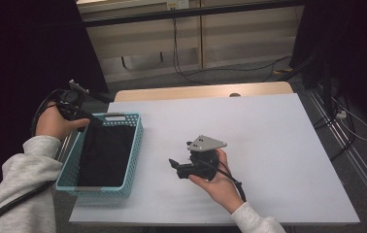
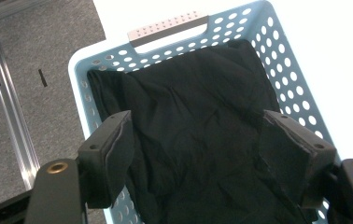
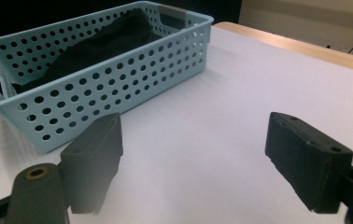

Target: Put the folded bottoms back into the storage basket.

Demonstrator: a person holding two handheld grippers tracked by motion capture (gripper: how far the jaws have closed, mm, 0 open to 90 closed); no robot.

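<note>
A light blue perforated basket (image 1: 136,141) stands at the left edge of the white table (image 1: 259,131), with a crumpled black cloth (image 1: 105,155) lying in it. My left gripper (image 1: 93,121) hovers over the basket's far left corner. In the left gripper view it (image 2: 195,128) is open above the cloth (image 2: 193,107), holding nothing, with the basket's rim (image 2: 167,29) beyond. My right gripper (image 1: 180,155) rests low over the table's middle, pointing left toward the basket. In the right gripper view it (image 3: 195,128) is open and empty, with the basket (image 3: 118,74) a short way ahead.
A wooden strip (image 1: 196,91) borders the table's far side. Cables (image 1: 230,68) run across the grey floor behind. An aluminium rail (image 2: 9,112) lies on the floor left of the basket. Bare white surface (image 3: 221,93) spreads to the basket's right.
</note>
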